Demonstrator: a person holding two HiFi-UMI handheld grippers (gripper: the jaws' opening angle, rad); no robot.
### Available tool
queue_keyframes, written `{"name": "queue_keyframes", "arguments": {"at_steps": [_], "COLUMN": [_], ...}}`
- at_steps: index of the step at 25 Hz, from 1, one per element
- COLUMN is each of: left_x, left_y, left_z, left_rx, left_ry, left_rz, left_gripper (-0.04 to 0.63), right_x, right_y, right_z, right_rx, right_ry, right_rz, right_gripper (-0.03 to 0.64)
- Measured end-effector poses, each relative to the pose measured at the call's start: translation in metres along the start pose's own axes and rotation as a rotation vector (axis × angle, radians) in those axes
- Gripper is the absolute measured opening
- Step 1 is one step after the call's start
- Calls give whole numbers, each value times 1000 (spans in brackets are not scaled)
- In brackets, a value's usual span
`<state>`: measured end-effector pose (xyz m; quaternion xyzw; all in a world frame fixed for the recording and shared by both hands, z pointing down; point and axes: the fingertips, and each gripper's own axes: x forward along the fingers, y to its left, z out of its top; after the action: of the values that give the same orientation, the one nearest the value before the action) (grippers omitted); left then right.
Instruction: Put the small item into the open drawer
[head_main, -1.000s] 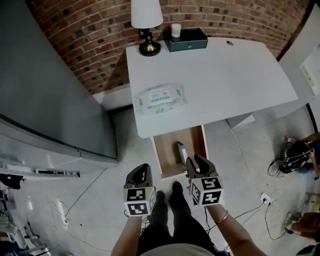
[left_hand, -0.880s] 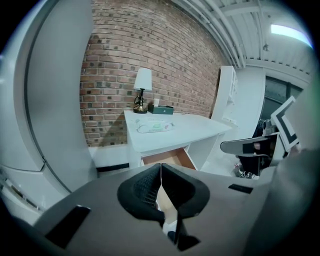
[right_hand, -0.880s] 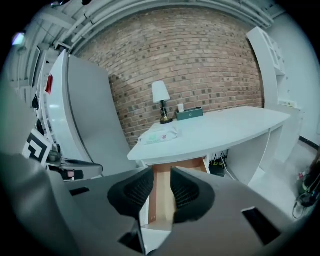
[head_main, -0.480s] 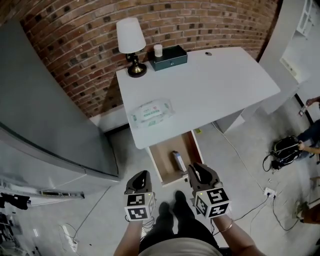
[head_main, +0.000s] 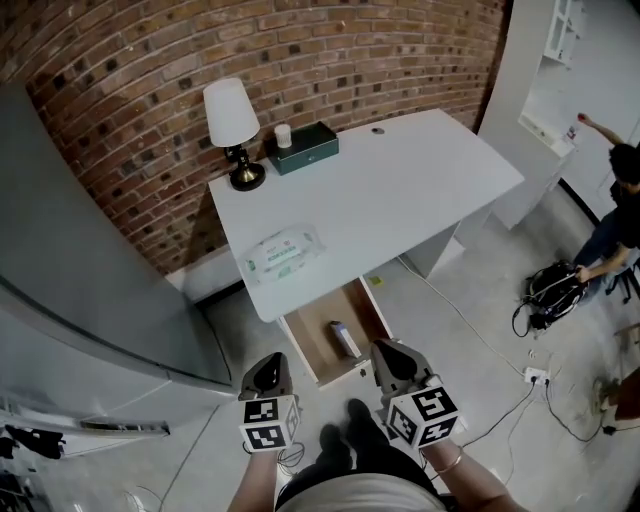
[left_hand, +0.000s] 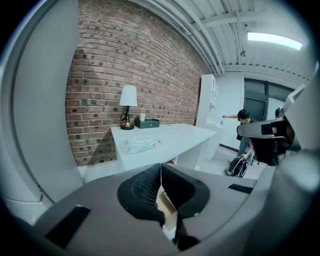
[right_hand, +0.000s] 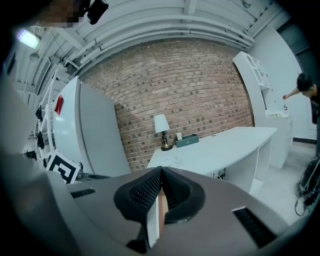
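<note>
Looking down on a white counter (head_main: 400, 190) set against a brick wall, with a lamp (head_main: 230, 125) and a wipes pack (head_main: 283, 253) on its left part. Below the counter's edge, the left gripper (head_main: 270, 366) hangs with its jaws closed and empty. Just right of it, the open drawer (head_main: 316, 336) holds the small item (head_main: 345, 341) (a slim box, lying flat). The right gripper (head_main: 390, 352) has just been closing, and its jaws now meet on nothing.

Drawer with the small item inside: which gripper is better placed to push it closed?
Right, probably. The right gripper, shut, overlaps the open drawer's front corner in the head view; the left gripper, also shut, is off to its side.
</note>
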<state>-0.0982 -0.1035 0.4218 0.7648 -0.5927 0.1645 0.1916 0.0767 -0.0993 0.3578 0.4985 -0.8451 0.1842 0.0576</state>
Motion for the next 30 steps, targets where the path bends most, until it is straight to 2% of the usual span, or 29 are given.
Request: {"name": "queue_keyframes", "arguments": {"at_steps": [10,30], "left_x": [-19,-25], "left_y": [-1,17], "left_z": [4,3], "left_rx": [19,10], "left_ry": [-12,-29], "left_rz": [-32,-21], "left_gripper": [23,24], "right_x": [-15,-3], "right_y": [21,36], "right_z": [-3,-16], "right_rx": [-13,-29], "right_ry": [-5,45], "right_rz": [16,11], "right_gripper": [6,6]}}
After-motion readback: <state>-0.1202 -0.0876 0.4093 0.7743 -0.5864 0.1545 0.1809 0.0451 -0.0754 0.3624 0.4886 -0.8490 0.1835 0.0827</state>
